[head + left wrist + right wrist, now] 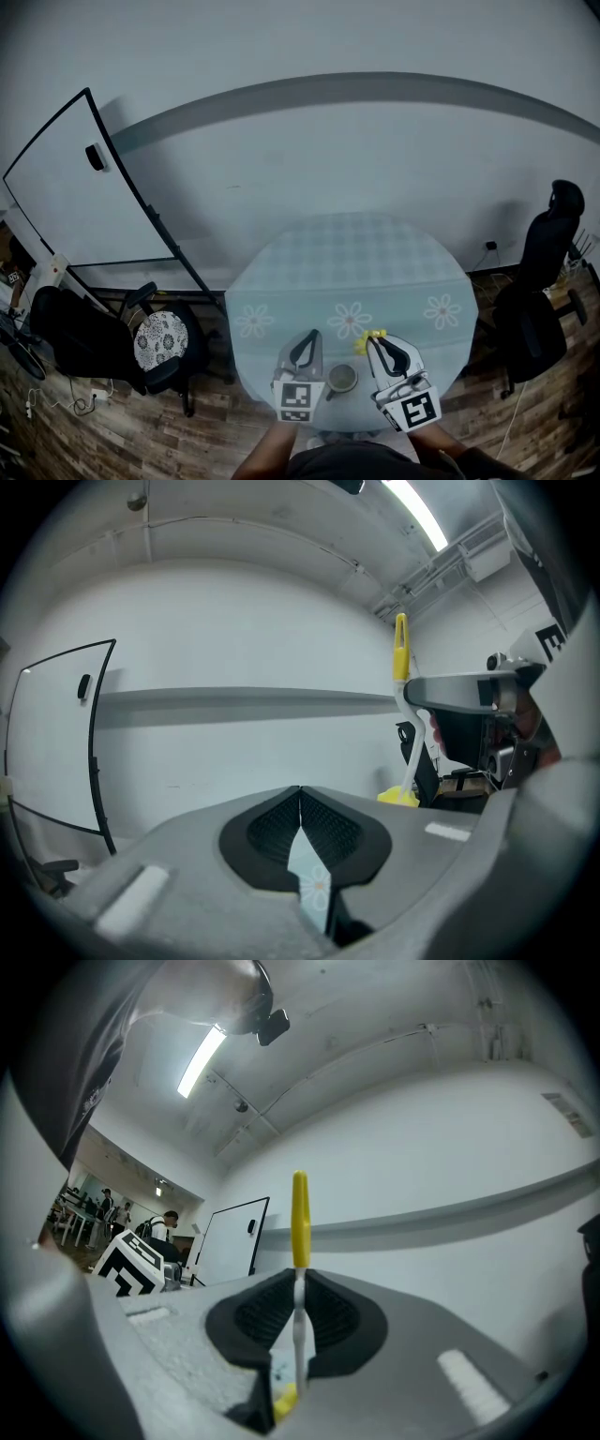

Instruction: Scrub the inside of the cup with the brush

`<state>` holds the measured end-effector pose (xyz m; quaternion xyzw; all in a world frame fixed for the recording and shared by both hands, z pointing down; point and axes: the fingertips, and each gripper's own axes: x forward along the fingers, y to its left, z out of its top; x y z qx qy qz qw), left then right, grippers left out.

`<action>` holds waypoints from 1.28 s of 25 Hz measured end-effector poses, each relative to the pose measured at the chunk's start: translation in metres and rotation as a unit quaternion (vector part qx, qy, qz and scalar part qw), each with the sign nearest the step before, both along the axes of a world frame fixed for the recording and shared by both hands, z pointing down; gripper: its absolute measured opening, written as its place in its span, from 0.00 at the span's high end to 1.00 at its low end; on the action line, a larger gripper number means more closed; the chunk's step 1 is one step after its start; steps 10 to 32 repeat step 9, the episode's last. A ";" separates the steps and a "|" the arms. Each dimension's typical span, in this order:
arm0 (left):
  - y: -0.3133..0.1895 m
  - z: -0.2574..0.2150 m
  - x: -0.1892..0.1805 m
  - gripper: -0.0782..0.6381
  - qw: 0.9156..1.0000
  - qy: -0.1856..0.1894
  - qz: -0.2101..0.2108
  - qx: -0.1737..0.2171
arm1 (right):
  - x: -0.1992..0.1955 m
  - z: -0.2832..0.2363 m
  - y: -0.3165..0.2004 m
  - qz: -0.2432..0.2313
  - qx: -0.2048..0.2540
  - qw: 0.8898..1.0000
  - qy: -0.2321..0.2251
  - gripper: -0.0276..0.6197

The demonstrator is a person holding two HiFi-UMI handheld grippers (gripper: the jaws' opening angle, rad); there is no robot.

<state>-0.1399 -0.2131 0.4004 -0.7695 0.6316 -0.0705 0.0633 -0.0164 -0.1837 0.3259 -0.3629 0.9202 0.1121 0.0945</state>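
The small grey cup (341, 379) stood on the round, flower-patterned counter (375, 253) between the two grippers. The left gripper (300, 794) had its jaws pressed together, empty. The right gripper (298, 1283) had its jaws clamped on the handle of the slim white-and-yellow brush (300, 1208).

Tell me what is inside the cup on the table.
Nothing shows inside the cup: the brush is outside it, clamped in the right tool. Its dim bottom is too small to judge.
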 end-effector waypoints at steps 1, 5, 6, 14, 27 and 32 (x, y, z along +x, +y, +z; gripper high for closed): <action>-0.001 -0.001 -0.001 0.88 1.000 0.000 0.000 0.001 | -0.001 0.001 -0.001 0.000 0.000 1.000 0.001 0.90; -0.002 -0.001 -0.004 0.88 1.000 0.003 0.000 -0.001 | -0.005 0.000 -0.003 -0.002 -0.009 1.000 -0.012 0.90; -0.002 0.000 -0.004 0.88 1.000 0.003 0.000 -0.002 | -0.005 0.000 -0.003 -0.002 -0.011 1.000 -0.014 0.90; -0.001 0.000 -0.004 0.88 1.000 0.002 0.001 -0.002 | -0.005 0.005 -0.003 -0.001 -0.007 1.000 -0.001 0.90; -0.001 0.000 -0.004 0.88 1.000 0.002 0.001 -0.002 | -0.005 0.005 -0.003 -0.001 -0.007 1.000 -0.001 0.90; -0.001 0.000 -0.004 0.88 1.000 0.002 0.001 -0.002 | -0.005 0.005 -0.003 -0.001 -0.007 1.000 -0.001 0.90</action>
